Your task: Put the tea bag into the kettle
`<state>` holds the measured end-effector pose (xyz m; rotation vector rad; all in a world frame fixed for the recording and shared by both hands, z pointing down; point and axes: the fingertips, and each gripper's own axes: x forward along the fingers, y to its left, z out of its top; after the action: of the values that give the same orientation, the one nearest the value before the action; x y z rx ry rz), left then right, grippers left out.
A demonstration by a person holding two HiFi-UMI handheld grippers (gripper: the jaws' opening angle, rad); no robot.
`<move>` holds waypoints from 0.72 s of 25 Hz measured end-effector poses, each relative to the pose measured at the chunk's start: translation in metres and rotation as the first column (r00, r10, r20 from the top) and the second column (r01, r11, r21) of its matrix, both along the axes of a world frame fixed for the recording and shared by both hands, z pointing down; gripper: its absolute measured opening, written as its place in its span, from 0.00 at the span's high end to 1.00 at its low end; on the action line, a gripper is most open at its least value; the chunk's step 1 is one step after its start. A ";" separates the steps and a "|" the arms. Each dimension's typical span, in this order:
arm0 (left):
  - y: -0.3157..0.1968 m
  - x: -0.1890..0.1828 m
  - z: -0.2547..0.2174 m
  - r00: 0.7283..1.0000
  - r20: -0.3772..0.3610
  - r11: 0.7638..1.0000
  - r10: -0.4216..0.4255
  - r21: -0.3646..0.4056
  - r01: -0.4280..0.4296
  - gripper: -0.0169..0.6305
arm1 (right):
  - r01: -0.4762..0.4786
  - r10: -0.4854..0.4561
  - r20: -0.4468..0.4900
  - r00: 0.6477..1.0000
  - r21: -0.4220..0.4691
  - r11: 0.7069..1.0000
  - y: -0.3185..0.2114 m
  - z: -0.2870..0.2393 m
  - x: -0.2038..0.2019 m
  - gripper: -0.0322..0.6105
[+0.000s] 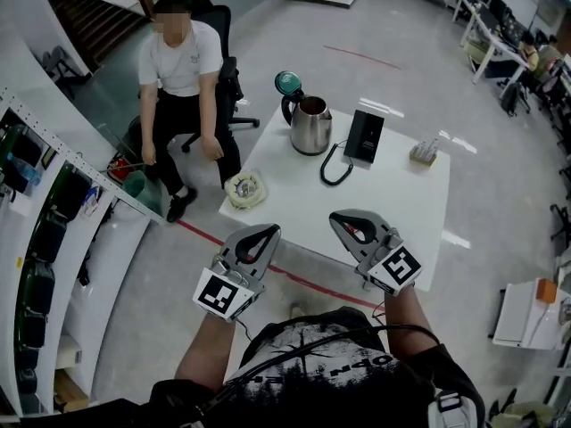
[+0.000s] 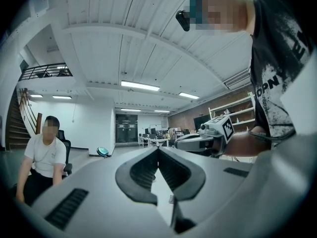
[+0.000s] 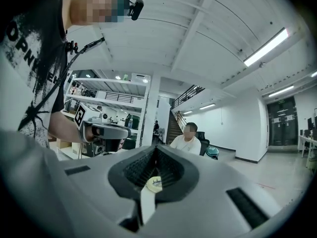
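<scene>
The left claw [image 2: 158,151] is shut, its tips meeting with nothing between them. The right claw [image 3: 154,150] is shut as well; a pale round shape shows in the opening behind its tips, and it cannot be told whether that is something held or the dish beyond. Both claws are held level over the edge of the white table [image 1: 406,217] nearest the wearer, well short of the kettle [image 1: 311,127], with their marker cubes toward the wearer. The steel kettle stands on the table's far side with its teal lid [image 1: 287,82] tipped open. Just right of the kettle lies its black base [image 1: 364,135], and a black cord [image 1: 335,169] curls on the table between them. Farther right of the kettle sits a small pale object [image 1: 424,152], too small to identify. Left of the kettle and nearer the claws, at the table's corner, rests a pale yellow dish [image 1: 245,189]; a tea bag cannot be made out for certain. Left of the kettle, off the table, a person [image 1: 183,65] in a white shirt sits on a black chair [image 1: 225,71].
</scene>
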<state>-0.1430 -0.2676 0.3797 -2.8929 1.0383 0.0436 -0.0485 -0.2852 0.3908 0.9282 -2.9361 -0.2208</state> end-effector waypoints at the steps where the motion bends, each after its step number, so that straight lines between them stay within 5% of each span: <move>1: -0.003 -0.001 0.003 1.000 0.002 1.000 0.013 0.000 -0.013 0.96 | -0.011 0.011 -0.003 1.000 -0.006 1.000 -0.001 0.002 -0.001 0.93; 18: -0.037 0.060 0.034 0.975 0.007 0.970 0.224 -0.096 -0.222 0.96 | -0.278 0.270 -0.073 0.960 -0.152 0.948 -0.034 0.057 0.074 0.93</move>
<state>-0.0828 -0.3041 0.4139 -3.0760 0.7261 -0.0197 0.0253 -0.3196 0.4476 1.2660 -2.6877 0.0060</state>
